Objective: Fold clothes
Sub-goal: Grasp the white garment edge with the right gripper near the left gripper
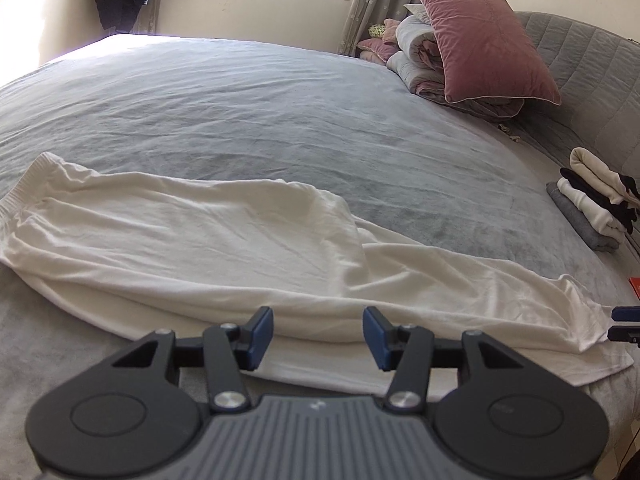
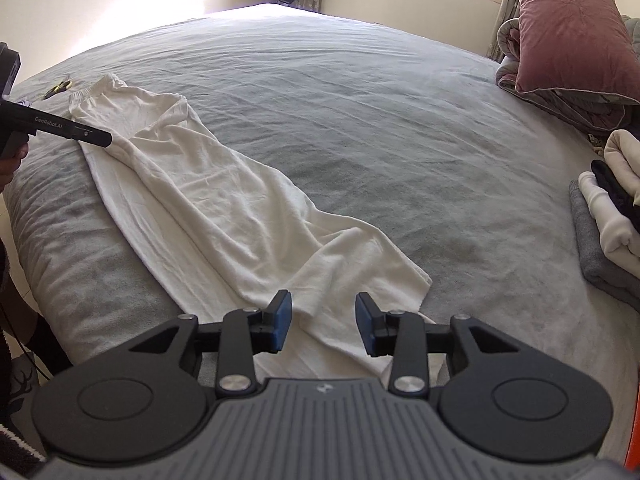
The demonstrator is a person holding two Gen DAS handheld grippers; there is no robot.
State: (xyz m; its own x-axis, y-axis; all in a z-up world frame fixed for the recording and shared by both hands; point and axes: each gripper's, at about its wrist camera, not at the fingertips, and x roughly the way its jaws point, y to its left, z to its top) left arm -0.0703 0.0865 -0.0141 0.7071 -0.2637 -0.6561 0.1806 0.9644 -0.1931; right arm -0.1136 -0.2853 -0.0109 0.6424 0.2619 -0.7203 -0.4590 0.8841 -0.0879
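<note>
The left gripper [image 1: 318, 338], black with blue rubber pads, tilts down over the near edge of the long white knit trousers [image 1: 192, 240], folded lengthwise on the grey plush bedspread [image 1: 280, 120]. Its jaws stand apart with nothing clamped; the white cloth lies below and just past the pads, and whether the pads brush it cannot be told. In the right wrist view the same tool comes in from the left edge as a dark bar marked with white lettering, its tip [image 2: 105, 138] over the waistband end of the trousers, with part of a hand [image 2: 10, 160] on its grip.

The right gripper [image 2: 323, 322], also black with blue pads, points down at the leg-hem end of the trousers [image 2: 224, 216]. Its jaws are released, the gap somewhat narrower than the left one's, and the hem cloth lies under and between them without being pinched. Its fingertips [image 1: 624, 322] show at the right edge of the left wrist view, just beside the hem corner.

The trousers run along the near side of the bed, elastic waistband at the left, hems at the right, one leg laid over the other.

At the right side of the bed sits a stack of folded clothes [image 1: 592, 204]: grey at the bottom, cream and black above. Further back a mauve velvet pillow [image 1: 488, 40] leans on a rolled grey-and-pink quilt [image 1: 416, 64] against the padded grey headboard [image 1: 580, 64]
</note>
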